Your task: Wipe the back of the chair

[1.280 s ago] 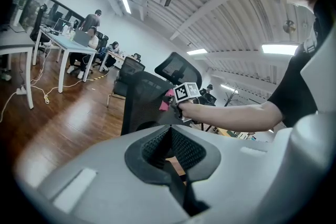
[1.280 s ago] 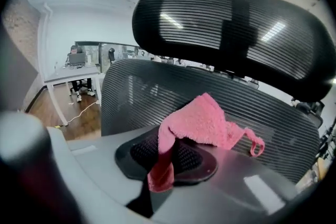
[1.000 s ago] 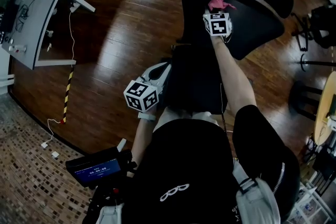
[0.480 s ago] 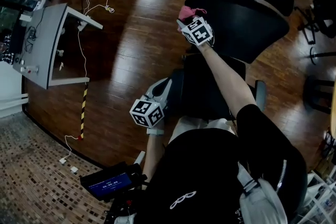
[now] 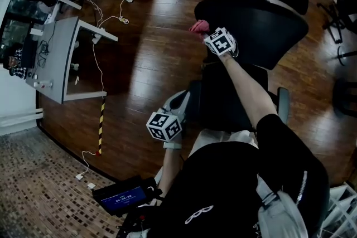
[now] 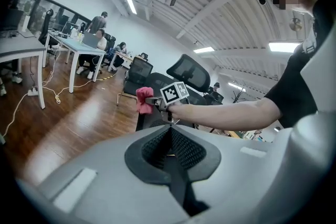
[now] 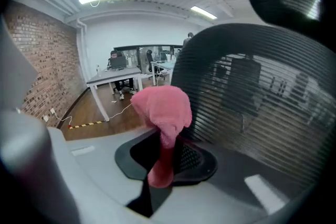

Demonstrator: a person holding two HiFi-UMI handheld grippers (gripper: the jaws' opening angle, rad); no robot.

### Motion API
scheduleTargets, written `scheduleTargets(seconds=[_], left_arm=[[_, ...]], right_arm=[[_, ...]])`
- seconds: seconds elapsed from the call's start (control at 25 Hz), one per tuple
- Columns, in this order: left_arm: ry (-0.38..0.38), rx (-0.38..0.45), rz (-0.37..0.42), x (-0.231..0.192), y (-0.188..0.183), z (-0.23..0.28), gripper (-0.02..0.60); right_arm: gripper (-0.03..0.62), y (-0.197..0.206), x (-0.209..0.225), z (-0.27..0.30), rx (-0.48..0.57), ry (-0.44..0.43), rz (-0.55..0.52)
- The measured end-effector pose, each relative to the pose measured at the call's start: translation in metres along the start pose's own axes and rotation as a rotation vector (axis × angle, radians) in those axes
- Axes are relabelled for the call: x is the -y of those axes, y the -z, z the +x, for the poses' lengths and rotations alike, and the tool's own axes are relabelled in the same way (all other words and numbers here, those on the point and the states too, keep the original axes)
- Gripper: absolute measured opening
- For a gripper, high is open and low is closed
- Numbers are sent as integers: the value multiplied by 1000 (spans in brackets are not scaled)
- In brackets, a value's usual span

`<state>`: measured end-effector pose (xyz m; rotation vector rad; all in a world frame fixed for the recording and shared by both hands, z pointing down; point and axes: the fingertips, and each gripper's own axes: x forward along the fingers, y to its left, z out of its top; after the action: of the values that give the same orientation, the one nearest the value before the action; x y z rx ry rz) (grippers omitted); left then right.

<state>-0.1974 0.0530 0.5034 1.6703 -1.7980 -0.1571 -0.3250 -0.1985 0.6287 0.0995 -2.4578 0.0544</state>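
Chair back (image 5: 262, 19) upper right of head view. Right gripper (image 7: 165, 152) jaws clamped on pink cloth (image 7: 163, 107), held at back's left edge. Left gripper (image 6: 170, 139) jaws together, empty, lower centre. Wiping seemingly underway; coverage unclear, most mesh likely left.

Nothing can be read; pale characters, perhaps digits, on the small screen (image 5: 120, 196) are too blurred

A pink cloth (image 7: 163, 107) bunches beside, perhaps touching, the black mesh chair back (image 7: 262, 97).
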Motion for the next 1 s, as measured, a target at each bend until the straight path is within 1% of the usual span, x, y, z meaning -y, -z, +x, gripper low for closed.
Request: scheduleTargets(seconds=[0.12, 0.24, 0.44, 0.56, 0.8, 1.0], left_arm=[[26, -26, 20, 12, 1, 13, -6], [50, -49, 43, 25, 0, 26, -8], [66, -76, 69, 50, 2, 42, -6], [78, -87, 87, 65, -1, 57, -8], [133, -112, 113, 108, 7, 85, -8], [152, -127, 133, 138, 15, 102, -8]], right_arm=[[43, 9, 19, -11, 3, 21, 5], [43, 18, 37, -22, -1, 27, 40], [43, 41, 64, -53, 5, 56, 75], [43, 54, 87, -69, 6, 77, 93], [44, 95, 132, -114, -1, 120, 138], [44, 122, 168, -149, 1, 168, 175]])
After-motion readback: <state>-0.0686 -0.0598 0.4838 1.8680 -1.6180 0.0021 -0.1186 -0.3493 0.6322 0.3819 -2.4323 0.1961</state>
